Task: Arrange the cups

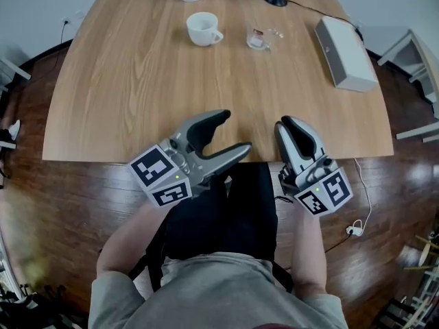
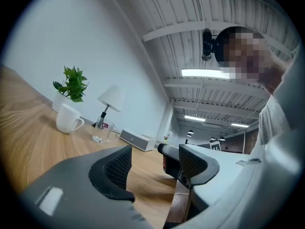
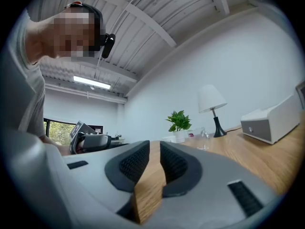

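Left hand-held gripper (image 1: 234,131), jaws wide apart, and right hand-held gripper (image 1: 288,125), jaws together, are both empty at the near edge of the surface (image 1: 137,88). White cup (image 1: 204,29) and glass cup (image 1: 260,38) stand near each other at the far side.
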`<state>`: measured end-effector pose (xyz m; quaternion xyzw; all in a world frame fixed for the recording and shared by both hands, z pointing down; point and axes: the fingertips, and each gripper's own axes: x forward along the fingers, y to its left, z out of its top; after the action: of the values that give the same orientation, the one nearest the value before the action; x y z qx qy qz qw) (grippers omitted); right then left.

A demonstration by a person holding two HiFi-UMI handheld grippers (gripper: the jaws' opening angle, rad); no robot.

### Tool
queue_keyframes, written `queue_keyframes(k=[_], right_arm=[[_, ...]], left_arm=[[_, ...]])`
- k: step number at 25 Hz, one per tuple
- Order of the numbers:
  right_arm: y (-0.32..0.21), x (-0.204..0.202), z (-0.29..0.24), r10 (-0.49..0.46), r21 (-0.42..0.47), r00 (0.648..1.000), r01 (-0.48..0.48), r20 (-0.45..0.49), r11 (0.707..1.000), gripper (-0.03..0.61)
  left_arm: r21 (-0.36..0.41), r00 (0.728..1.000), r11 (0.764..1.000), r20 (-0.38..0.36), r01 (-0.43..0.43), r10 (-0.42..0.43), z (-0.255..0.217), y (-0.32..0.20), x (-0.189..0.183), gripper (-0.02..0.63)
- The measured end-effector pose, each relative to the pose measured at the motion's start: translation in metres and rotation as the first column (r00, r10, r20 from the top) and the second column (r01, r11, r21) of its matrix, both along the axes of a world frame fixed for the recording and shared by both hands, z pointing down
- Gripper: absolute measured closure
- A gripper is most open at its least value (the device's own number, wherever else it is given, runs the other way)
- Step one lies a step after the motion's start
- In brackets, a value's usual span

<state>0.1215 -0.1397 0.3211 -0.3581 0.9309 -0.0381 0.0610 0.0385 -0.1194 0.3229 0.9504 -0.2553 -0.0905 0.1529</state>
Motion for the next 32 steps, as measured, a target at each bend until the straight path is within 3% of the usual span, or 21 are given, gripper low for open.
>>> queue_keyframes(k=[4,9,26,32], right_arm=[[0.004,0.002,-0.004,-0.003,-0.022,1.000,0.003,-0.014,1.000,0.514],[-0.007,-0.006,-0.006,-0.002,0.010,1.000,0.002,-0.009,1.000,0.514],[0.000,-0.006,0.002,-0.011,0.005,0.999,0.011,-0.036,1.000,0.514],[-0.014,0.016,0.001,0.023,-0.047,1.000,-0.023,-0.013,0.999,0.514]], left_arm=[[-0.028,1.000,1.000,-0.023,0.002,-0.002,-0.003,0.004,0.001,0.311],[0.012,1.000,1.000,0.006,-0.010,0.010,-0.008,-0.006,-0.003,0.311],[0.007,1.000,1.000,0.007,-0.007,0.007,-0.002,0.000,0.001,0.311],[0.003,1.000,1.000,0.006,-0.001,0.001,0.000,0.001,0.004,0.311]])
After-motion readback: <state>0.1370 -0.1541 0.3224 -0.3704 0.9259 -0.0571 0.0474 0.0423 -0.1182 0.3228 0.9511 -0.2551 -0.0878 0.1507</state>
